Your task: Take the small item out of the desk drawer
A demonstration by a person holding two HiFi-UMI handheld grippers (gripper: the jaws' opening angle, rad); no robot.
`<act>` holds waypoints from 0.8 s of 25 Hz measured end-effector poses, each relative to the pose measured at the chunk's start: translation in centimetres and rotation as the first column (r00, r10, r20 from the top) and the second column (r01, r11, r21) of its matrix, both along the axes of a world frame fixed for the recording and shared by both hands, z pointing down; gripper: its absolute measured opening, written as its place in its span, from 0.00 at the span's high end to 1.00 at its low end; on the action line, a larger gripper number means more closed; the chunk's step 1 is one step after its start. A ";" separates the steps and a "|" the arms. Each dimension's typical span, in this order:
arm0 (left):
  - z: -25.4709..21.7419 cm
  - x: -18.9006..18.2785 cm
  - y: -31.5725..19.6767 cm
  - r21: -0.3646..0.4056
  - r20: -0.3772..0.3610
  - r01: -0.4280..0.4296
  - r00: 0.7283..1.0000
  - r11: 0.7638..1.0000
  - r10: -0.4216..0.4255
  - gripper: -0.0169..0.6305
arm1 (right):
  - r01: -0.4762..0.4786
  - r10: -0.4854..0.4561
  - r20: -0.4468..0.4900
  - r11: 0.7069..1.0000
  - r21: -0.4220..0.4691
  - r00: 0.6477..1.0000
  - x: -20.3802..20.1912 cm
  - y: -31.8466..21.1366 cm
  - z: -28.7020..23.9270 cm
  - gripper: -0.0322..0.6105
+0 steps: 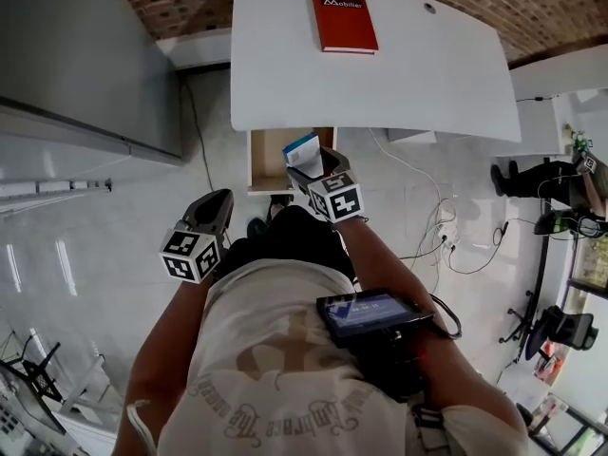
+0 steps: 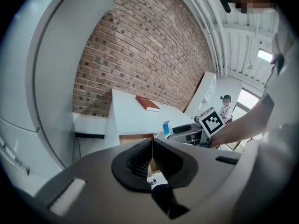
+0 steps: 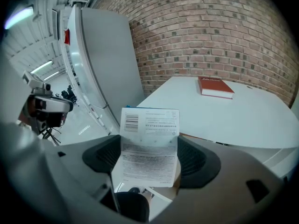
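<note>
The right tool clamps a barcoded box; the left tool is closed, empty; the red book reads "Mobilier".

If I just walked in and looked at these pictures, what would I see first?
Probably the small white box pinched in the right gripper, held over the open drawer under the white desk. Next, the bright red book lying at the desk's far side. The left gripper hangs off to the left, shut and empty.
</note>
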State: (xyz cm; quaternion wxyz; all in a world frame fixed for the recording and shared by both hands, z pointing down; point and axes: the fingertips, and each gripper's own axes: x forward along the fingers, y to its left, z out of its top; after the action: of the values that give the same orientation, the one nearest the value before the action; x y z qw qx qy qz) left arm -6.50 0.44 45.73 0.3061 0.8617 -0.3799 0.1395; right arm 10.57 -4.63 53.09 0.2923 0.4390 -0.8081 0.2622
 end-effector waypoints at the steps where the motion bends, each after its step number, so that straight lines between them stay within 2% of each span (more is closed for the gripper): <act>1: -0.3 0.1 -0.1 0.008 0.001 -0.001 1.000 1.000 0.001 0.96 | -0.005 0.005 0.009 1.000 0.011 1.000 0.0 0.0 -0.5 0.43; 6: -1.9 0.8 -1.1 0.051 0.004 -0.006 1.000 0.999 0.006 0.96 | -0.023 0.020 0.046 0.998 0.064 0.999 0.4 -0.5 -3.3 0.43; 20: -3.6 3.3 -1.9 0.103 -0.025 -0.050 0.998 0.993 0.053 0.96 | -0.050 0.027 0.128 0.983 0.178 0.991 1.6 0.3 -10.4 0.43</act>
State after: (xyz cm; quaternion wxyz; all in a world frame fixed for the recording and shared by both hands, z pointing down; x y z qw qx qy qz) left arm -3.24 -1.49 42.08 0.2631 0.8876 -0.3600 0.1156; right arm 12.21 -4.31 42.72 0.1948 0.4618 -0.8368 0.2203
